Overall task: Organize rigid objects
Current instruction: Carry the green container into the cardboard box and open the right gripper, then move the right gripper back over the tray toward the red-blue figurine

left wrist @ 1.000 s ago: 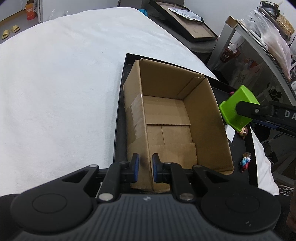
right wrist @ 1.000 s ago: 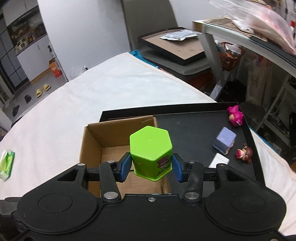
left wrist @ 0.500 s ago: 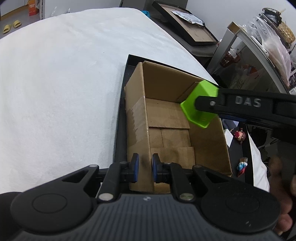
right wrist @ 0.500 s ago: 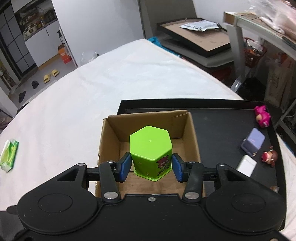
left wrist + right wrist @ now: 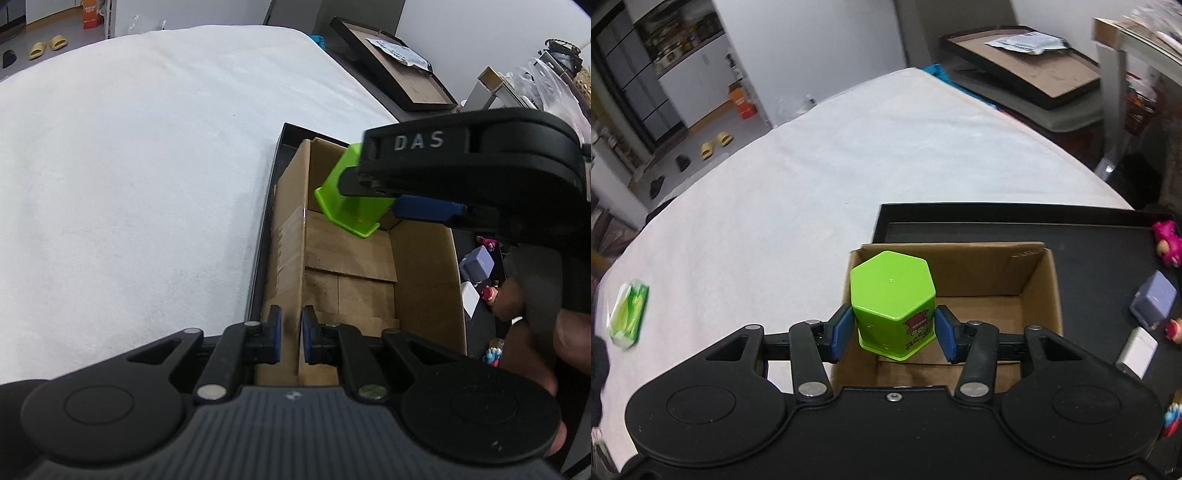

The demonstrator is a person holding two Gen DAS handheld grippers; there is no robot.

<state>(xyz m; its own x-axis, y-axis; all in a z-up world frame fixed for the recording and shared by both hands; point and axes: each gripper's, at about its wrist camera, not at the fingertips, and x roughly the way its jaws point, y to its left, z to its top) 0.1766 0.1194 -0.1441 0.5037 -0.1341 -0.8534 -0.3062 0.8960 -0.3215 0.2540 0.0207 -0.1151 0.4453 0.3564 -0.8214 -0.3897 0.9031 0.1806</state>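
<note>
The green hexagonal tin (image 5: 892,295) is sitting between the blue pads of the right gripper (image 5: 893,330), its jaws closed on the tin's lower sides, and it is hanging over the far left corner of the open cardboard box (image 5: 1039,280), not yet resting on the bottom. The left gripper (image 5: 291,338) is pinching the box's near wall, its jaws narrow with the cardboard edge between them, steadying the box on the black tray (image 5: 1015,223).

From where I am standing, the risk is the corner: the tin is hovering close to the box's left wall, so a lowering move could catch the rim and tip the tin or shove the box. The pads are gripping low on smooth sides, so I am guessing it could twist on release.

The right gripper's body is blocking much of the box's far end in the left view, and I cannot tell how far the tin is from the floor. The small toys (image 5: 1167,242) and the lilac block (image 5: 1152,299) on the tray are lying partly cut off at the edge, too small to identify. The tabletop (image 5: 849,166) beyond is carrying a blurred green packet (image 5: 628,314).
</note>
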